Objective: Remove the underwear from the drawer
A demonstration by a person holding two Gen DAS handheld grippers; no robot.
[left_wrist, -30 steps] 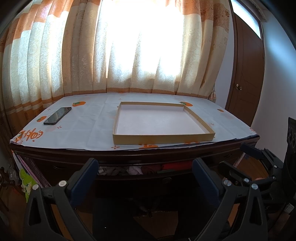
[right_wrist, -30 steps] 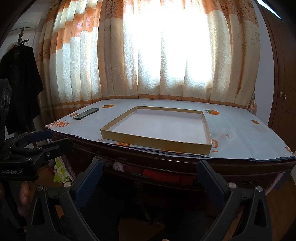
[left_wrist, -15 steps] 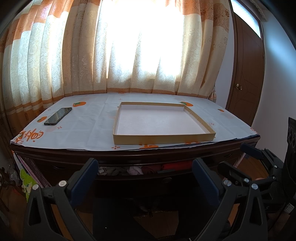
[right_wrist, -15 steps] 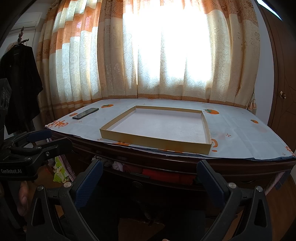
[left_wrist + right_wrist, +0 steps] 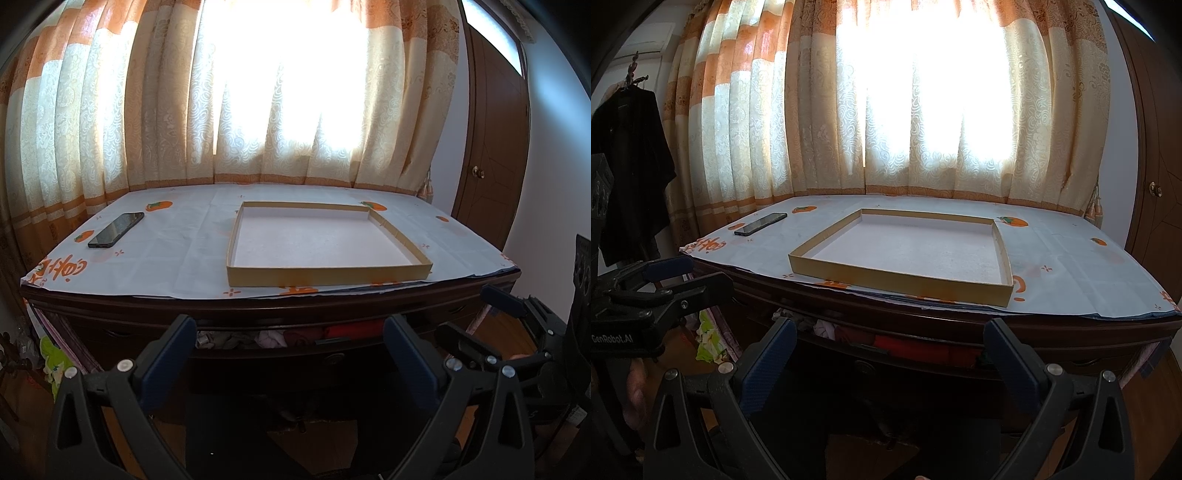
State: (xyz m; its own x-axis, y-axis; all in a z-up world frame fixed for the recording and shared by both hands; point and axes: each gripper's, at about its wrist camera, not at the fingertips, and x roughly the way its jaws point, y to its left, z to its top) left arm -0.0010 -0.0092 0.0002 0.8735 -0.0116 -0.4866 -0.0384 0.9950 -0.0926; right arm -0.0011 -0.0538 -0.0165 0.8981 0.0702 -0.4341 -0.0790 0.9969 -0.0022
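A dark wooden drawer (image 5: pixel 295 356) under the table top stands slightly open. Folded underwear (image 5: pixel 258 338) in pale, pink and red cloth shows in the gap, also in the right wrist view (image 5: pixel 908 345). My left gripper (image 5: pixel 290 332) is open and empty, held in front of the drawer, apart from it. My right gripper (image 5: pixel 890 336) is open and empty, also facing the drawer front (image 5: pixel 886 365). Each gripper shows at the other view's edge: the right one (image 5: pixel 517 332), the left one (image 5: pixel 665 280).
A shallow cardboard tray (image 5: pixel 421 271) lies on the table's white cloth with orange prints (image 5: pixel 166 258). A black phone (image 5: pixel 116 229) lies at the far left. Curtains hang behind. A brown door (image 5: pixel 487 147) is at the right. Dark clothes (image 5: pixel 628 166) hang at the left.
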